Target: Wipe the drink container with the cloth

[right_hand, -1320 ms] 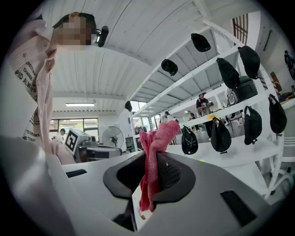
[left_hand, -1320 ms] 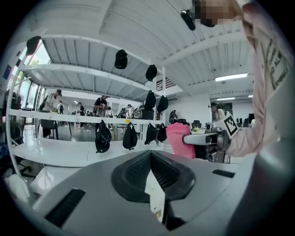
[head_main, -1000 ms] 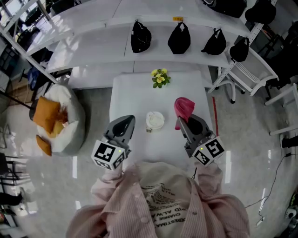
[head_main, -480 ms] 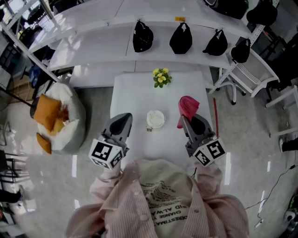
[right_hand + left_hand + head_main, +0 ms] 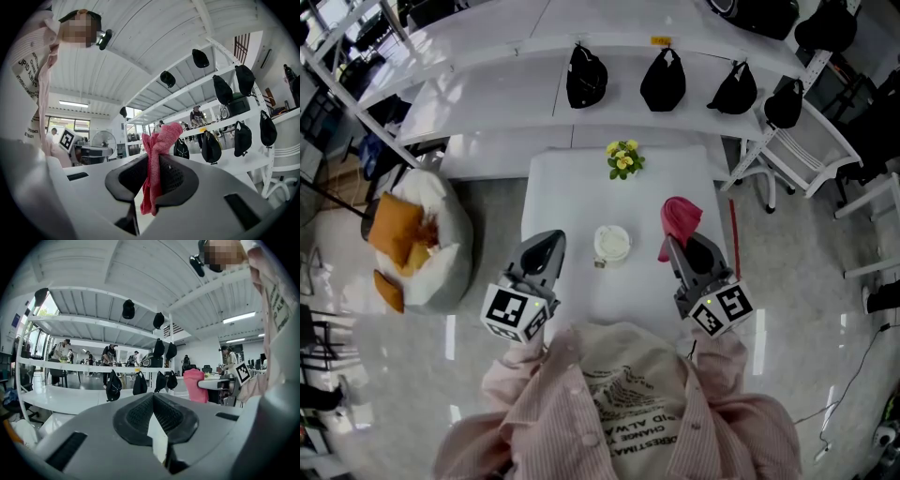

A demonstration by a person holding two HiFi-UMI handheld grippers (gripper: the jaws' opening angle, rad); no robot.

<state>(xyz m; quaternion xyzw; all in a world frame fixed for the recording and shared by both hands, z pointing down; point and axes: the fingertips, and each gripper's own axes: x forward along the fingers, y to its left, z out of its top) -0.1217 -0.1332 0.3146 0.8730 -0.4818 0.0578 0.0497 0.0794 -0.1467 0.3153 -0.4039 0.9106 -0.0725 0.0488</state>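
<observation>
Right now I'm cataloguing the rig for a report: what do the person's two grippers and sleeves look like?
The left gripper and right gripper are matching grey, wedge-shaped plastic shells with black ribbed pads. Each carries a white cube printed with black square markers. No cables show. The sleeves are pale pink with fine stripes.

The pink cloth point(image 5: 159, 140) looks coarse-woven, the white table point(image 5: 567, 197) smooth.
</observation>
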